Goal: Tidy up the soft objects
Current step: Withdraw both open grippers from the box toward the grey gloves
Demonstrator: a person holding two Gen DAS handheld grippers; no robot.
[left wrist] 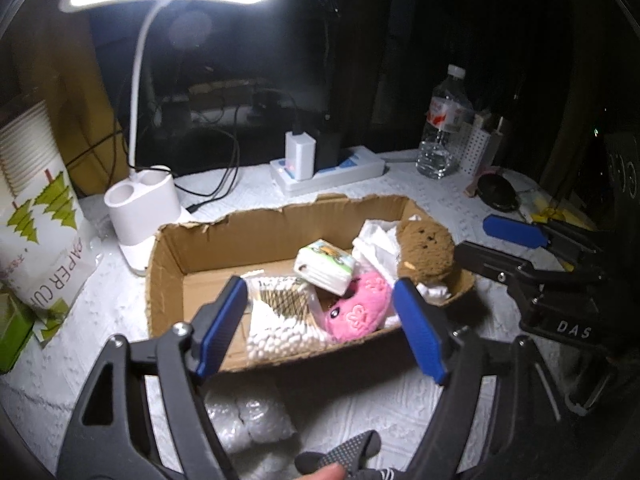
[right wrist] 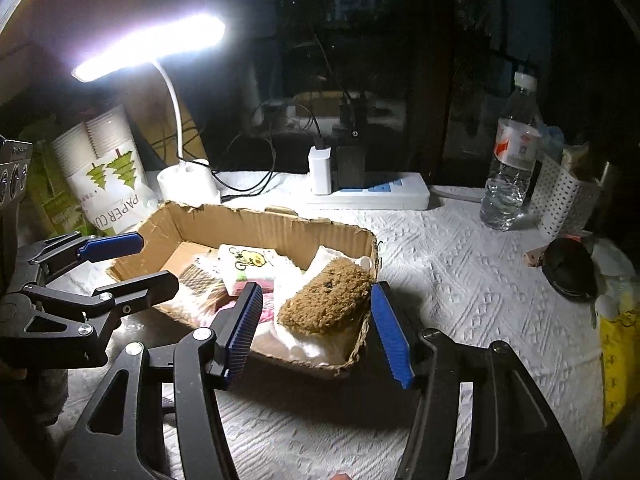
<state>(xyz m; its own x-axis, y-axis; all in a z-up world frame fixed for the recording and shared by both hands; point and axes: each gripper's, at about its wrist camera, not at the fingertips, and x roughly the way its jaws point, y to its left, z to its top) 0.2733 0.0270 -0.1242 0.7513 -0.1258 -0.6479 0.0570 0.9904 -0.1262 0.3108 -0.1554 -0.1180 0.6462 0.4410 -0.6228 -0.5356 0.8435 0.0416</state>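
Observation:
An open cardboard box [left wrist: 172, 256] [right wrist: 280, 228] stands on the white textured cloth. It holds a pink plush [left wrist: 360, 308], a brown plush [left wrist: 426, 250] [right wrist: 328, 300] lying on white cloth [right wrist: 304, 344], a tissue pack [left wrist: 326, 266] [right wrist: 248, 264] and a bag of cotton swabs [left wrist: 276, 320]. My left gripper [left wrist: 320, 284] [right wrist: 158, 260] hovers open over the box's near side, above the swabs and pink plush, with nothing between its pads. At the box's right end my right gripper [right wrist: 316, 292] [left wrist: 474, 236] is open too, just short of the brown plush, gripping nothing.
Behind the box stand a lit desk lamp [left wrist: 140, 216], a power strip [left wrist: 328, 172] with chargers and cables, and a water bottle [left wrist: 444, 128]. A sleeve of paper cups [left wrist: 36, 216] is left. A bubble-wrap bag [left wrist: 248, 420] lies near me; a black round object [right wrist: 568, 268] and a yellow bag [right wrist: 620, 360] sit right.

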